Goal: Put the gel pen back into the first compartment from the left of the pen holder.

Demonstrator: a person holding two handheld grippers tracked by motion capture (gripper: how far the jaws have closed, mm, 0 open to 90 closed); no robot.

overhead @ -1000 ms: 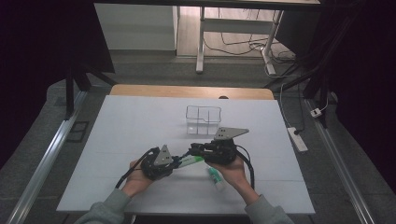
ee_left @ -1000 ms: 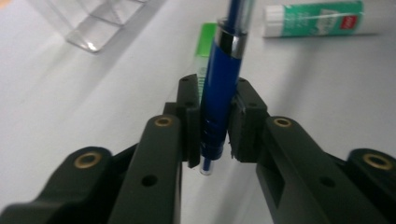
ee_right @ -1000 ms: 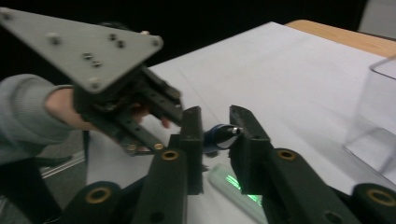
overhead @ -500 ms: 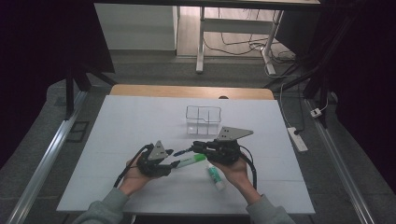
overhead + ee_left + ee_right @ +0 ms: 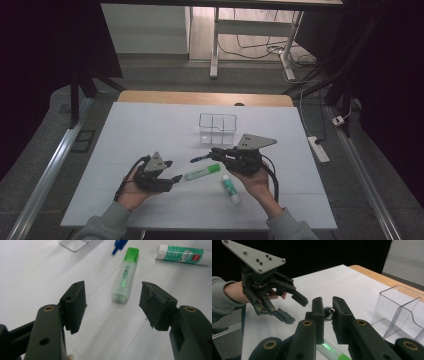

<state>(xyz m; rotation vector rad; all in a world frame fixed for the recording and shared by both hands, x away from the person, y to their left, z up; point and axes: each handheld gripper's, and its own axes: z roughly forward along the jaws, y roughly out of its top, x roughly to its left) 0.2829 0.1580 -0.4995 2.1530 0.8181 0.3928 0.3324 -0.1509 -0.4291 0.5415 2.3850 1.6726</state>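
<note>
A green highlighter point(image 5: 202, 172) point(image 5: 126, 275) lies flat on the white table point(image 5: 140, 125). My left gripper point(image 5: 172, 170) point(image 5: 113, 292) sits just left of its near end. Its jaws have just been opening, and the pads touch nothing. My right gripper point(image 5: 212, 151) point(image 5: 328, 302) is shut on a blue pen point(image 5: 198, 159) point(image 5: 329, 311), whose tip sticks out to the left above the highlighter. The pen tip also shows in the left gripper view point(image 5: 119, 245). The right gripper view shows the left gripper point(image 5: 295, 309) open, facing it.
A white and green glue stick point(image 5: 230, 187) point(image 5: 182, 255) lies below the right hand. A clear divided plastic box point(image 5: 217, 127) point(image 5: 402, 307) stands just behind the right gripper. The table's wooden far edge point(image 5: 205, 97) runs behind it.
The left gripper has drawn back to the left, away from the right gripper, and its jaws have spread apart. The highlighter stays on the table. The right gripper has kept still.
</note>
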